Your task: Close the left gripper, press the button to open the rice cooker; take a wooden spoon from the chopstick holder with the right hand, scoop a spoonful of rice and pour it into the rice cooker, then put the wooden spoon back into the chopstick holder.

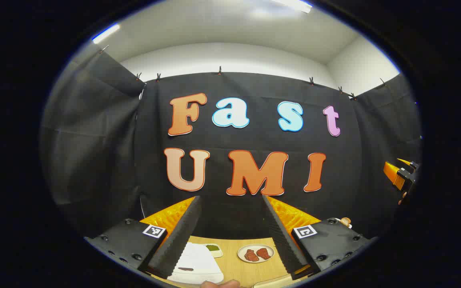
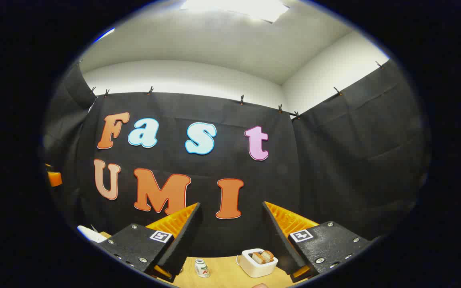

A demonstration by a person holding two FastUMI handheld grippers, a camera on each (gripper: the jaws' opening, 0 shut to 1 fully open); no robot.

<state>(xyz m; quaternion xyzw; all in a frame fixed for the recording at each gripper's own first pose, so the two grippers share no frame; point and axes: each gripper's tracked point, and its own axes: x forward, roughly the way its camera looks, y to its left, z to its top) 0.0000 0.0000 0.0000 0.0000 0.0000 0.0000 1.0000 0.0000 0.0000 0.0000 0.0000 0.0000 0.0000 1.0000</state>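
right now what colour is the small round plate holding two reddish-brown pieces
Cream-white, seen best in the left gripper view: small round plate.

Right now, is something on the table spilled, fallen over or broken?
Nothing stands out. The plate lies flat on the table; the small bottle and the white container stand upright. Both grippers, left and right, hang open above.

In the left gripper view the white board (image 1: 198, 266) on the bench (image 1: 250, 270) is cut off at the lower edge, the other tool (image 1: 401, 175) is clipped at the right rim, and in the right gripper view the small bottle (image 2: 201, 268) is unidentifiable.
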